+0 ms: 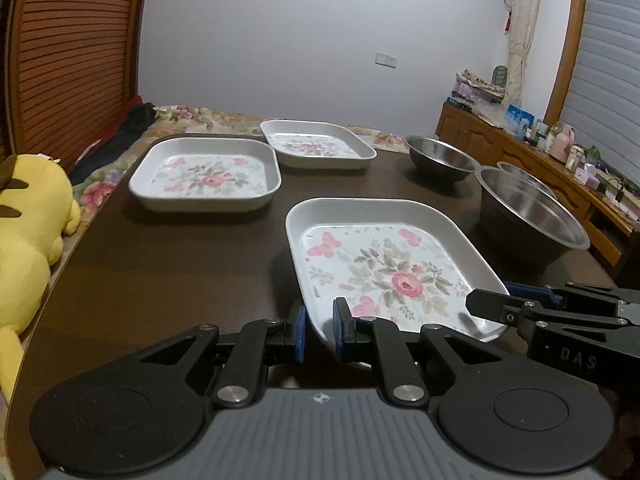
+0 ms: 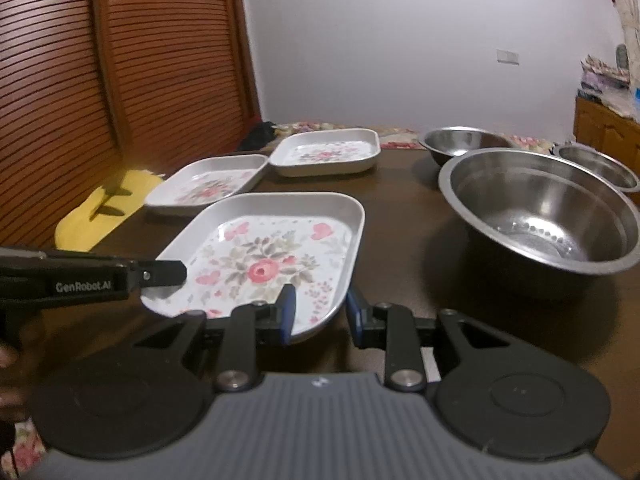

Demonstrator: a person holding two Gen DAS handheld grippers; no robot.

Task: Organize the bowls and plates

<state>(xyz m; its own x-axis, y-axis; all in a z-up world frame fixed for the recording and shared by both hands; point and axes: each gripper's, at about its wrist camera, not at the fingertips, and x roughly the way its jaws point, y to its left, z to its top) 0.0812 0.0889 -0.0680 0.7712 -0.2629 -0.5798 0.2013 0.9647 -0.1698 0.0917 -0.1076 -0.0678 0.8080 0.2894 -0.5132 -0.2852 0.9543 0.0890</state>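
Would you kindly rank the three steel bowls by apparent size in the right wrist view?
1. Near bowl, clearly largest, though it is also closest to the camera.
2 and 3. Far bowl and right-edge bowl: they look alike, and the latter is partly cut off, so I cannot rank them.

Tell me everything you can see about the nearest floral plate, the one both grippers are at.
The nearest floral plate is a squarish, rounded-corner dish with a plain white raised rim and a pink rose and butterfly print inside; it looks like melamine. It seems tilted on the dark table. The left gripper straddles its near-left rim, the right gripper its near-right rim, jaws not visibly clamped. It is empty.
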